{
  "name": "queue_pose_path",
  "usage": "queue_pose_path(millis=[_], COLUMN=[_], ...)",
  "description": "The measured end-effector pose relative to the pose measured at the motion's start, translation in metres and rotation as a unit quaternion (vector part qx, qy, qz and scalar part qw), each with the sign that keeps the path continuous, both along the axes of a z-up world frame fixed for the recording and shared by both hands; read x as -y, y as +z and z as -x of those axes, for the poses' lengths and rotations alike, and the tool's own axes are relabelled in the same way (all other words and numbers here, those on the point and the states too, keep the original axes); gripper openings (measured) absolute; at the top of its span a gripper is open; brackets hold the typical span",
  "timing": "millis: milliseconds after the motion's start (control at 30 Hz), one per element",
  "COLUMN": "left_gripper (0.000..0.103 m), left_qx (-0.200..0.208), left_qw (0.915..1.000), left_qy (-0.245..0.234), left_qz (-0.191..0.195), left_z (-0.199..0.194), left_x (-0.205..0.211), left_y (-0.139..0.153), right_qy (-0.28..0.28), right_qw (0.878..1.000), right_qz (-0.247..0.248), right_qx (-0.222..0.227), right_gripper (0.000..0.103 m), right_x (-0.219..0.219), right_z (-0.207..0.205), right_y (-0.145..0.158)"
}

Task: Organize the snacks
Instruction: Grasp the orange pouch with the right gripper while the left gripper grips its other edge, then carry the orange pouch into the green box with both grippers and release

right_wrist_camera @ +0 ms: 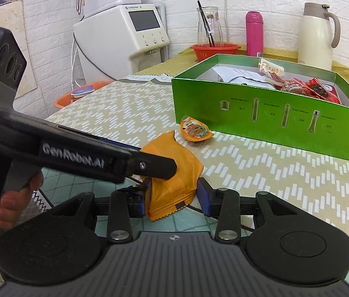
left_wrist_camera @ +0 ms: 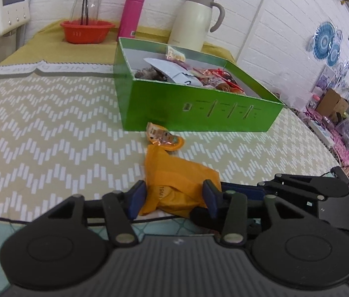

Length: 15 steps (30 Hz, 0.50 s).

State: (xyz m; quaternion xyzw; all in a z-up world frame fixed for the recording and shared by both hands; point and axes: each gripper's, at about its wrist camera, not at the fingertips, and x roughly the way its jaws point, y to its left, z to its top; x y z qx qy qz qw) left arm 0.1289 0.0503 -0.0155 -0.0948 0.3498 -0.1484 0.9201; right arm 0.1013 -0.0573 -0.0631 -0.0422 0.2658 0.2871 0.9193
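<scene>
An orange snack packet (left_wrist_camera: 174,185) lies at the near edge of the patterned tablecloth (left_wrist_camera: 38,123), and both my grippers are around it. My left gripper (left_wrist_camera: 174,198) stands partly open, its blue pads beside the packet rather than pinching it. My right gripper (right_wrist_camera: 172,198) is wider, the packet loose between its fingers. Just beyond lies a small orange sachet (right_wrist_camera: 196,131), then the green box (right_wrist_camera: 273,118) of snacks.
</scene>
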Motion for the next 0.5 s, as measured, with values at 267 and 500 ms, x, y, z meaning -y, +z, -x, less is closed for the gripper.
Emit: queue_pose_path(millis=[267,500], left_gripper=[0.034,0.034], left_qx=[0.037,0.098], left_qw=[0.9993,0.9949], left_qy=[-0.007,-0.01], left_qz=[0.002,0.023], left_z=[0.008,-0.019], left_x=[0.017,0.024], left_y=[0.024,0.065], right_qy=[-0.022,-0.044], right_qw=[0.999,0.993], right_qz=[-0.009,-0.032], right_qx=[0.03,0.104], right_gripper=[0.066,0.066], right_x=[0.016,0.032], right_z=[0.014,0.003], right_y=[0.015,0.053])
